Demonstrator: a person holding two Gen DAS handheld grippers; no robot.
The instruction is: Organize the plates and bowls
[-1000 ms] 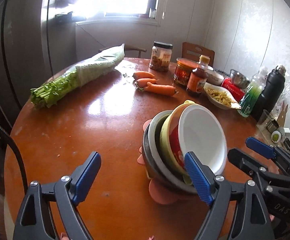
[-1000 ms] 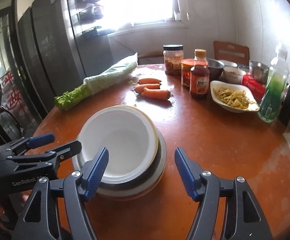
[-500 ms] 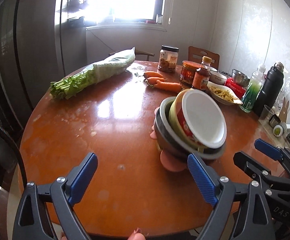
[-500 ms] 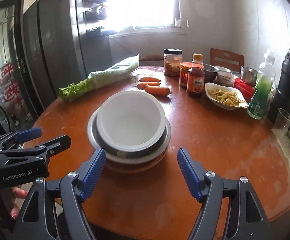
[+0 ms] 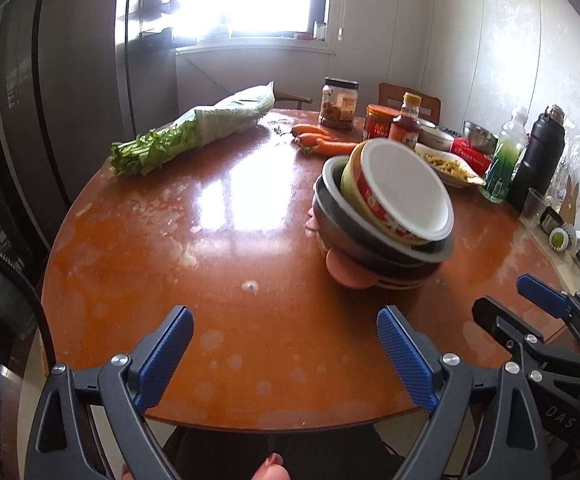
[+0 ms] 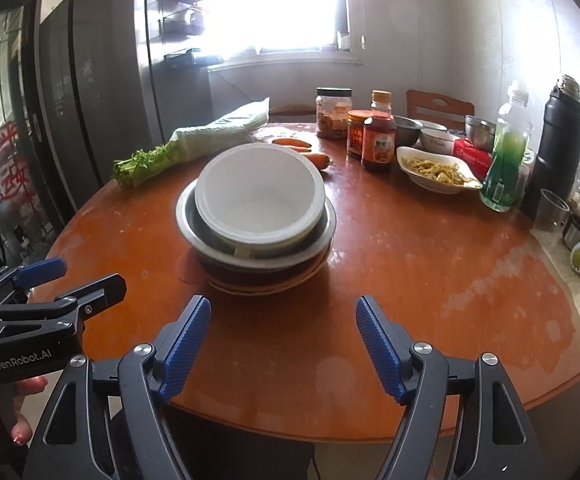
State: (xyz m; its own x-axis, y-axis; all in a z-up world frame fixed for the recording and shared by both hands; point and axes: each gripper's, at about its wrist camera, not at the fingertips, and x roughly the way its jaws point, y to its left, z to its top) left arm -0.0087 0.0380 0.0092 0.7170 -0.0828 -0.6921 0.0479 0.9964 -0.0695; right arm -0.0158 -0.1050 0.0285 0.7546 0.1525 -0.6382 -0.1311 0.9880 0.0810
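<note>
A stack of nested bowls (image 5: 386,216) stands on the round orange table (image 5: 217,280): a white bowl (image 6: 259,196) on top, a yellow and red one under it, a steel bowl (image 6: 197,236), then plates at the bottom with a pink piece (image 5: 346,272) sticking out. My left gripper (image 5: 285,354) is open and empty, near the table's front edge, left of the stack. My right gripper (image 6: 283,344) is open and empty, in front of the stack. Each gripper also shows in the other's view: the right one (image 5: 542,312) and the left one (image 6: 45,280).
Bagged celery (image 5: 193,132) lies at the far left. Carrots (image 5: 322,142), jars (image 6: 334,112), a sauce bottle (image 6: 378,136), a dish of food (image 6: 436,168), steel bowls (image 6: 480,126), a green bottle (image 6: 504,160), a black flask (image 6: 560,136) and cups (image 6: 550,210) crowd the far right.
Both grippers have pulled back from the bowl stack toward the table's front edge, staying open. The stack sits where it was.
</note>
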